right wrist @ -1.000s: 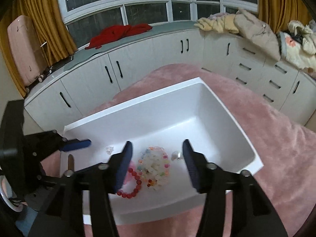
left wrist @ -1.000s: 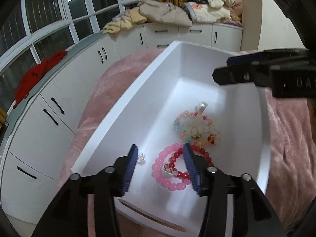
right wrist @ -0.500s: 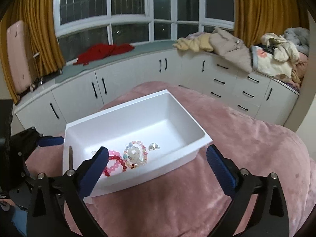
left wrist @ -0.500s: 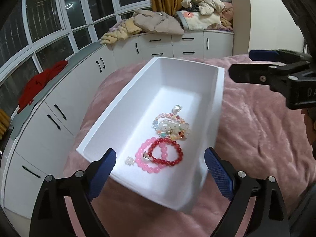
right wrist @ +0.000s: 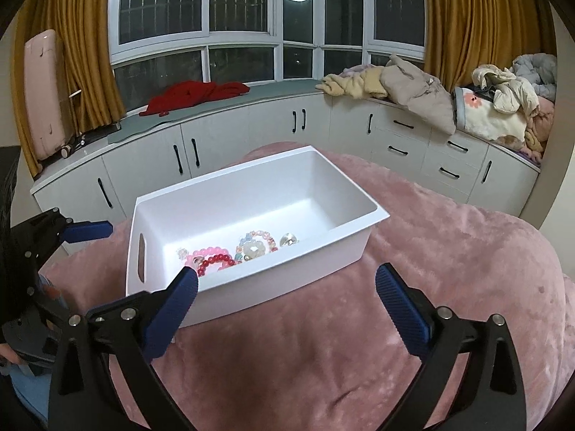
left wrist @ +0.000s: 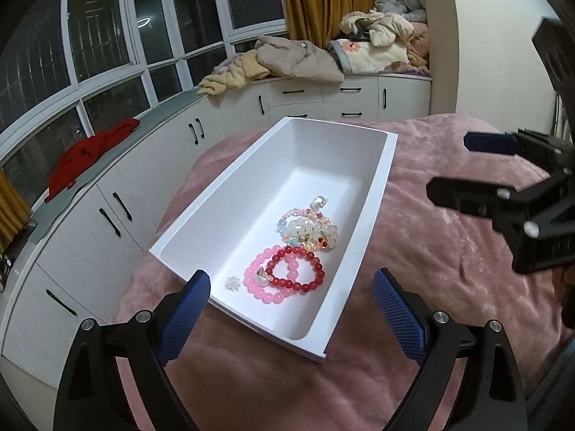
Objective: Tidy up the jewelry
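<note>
1. Both grippers have drawn back and up from the white bin point(left wrist: 373, 194) over the last second; the left gripper point(left wrist: 291, 318), whose jaws were narrow and down among the bracelets, now hangs clear of the near rim with its jaws spread wide and holding nothing.
2. Seen from its own camera, the right gripper point(right wrist: 286, 309) is likewise wide open and empty, above the pink blanket point(right wrist: 449, 251) short of the bin's long wall.
3. All the jewelry lies at the left gripper's end of the bin floor: a pink bead bracelet point(left wrist: 267, 292) overlapped by a red bead bracelet point(left wrist: 298, 267), a pale multicoloured bead bracelet point(left wrist: 309, 231) just beyond them, a small silvery piece point(left wrist: 319, 201) next to it, and a tiny sparkly piece point(left wrist: 232, 282) beside the pink beads.
4. The far half of the bin is bare, probably because pieces were dropped in from the near side.
5. With nothing left on the blanket in view and both jaws empty, the collecting looks finished or nearly so.
</note>
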Demonstrator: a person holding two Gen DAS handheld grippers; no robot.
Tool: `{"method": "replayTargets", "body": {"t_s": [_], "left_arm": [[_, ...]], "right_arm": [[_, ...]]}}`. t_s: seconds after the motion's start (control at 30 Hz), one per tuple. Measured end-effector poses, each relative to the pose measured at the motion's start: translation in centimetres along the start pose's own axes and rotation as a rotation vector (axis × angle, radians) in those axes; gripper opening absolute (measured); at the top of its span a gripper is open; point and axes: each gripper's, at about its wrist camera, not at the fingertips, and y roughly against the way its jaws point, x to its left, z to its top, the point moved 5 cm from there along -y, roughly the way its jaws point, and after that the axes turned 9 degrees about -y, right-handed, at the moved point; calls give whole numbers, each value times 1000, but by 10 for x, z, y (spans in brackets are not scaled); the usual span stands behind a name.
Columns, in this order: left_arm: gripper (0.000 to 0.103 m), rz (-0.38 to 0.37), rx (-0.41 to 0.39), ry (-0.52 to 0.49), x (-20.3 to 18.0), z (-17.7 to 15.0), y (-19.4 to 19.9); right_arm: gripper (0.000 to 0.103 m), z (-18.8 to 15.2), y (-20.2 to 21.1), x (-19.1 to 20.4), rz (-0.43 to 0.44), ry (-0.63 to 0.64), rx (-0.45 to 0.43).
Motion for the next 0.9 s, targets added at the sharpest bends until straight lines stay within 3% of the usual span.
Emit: {"method": "replayTargets", "body": {"t_s": [0.4,0.9], "left_arm": [[94,-42,3,108,9,-12,-13],[94,-25,46,135,16,-16,-19]], "right_arm": [[98,-19,-19,7,-27,53,41],[98,-11,-41,7,-97,71,136]]}}
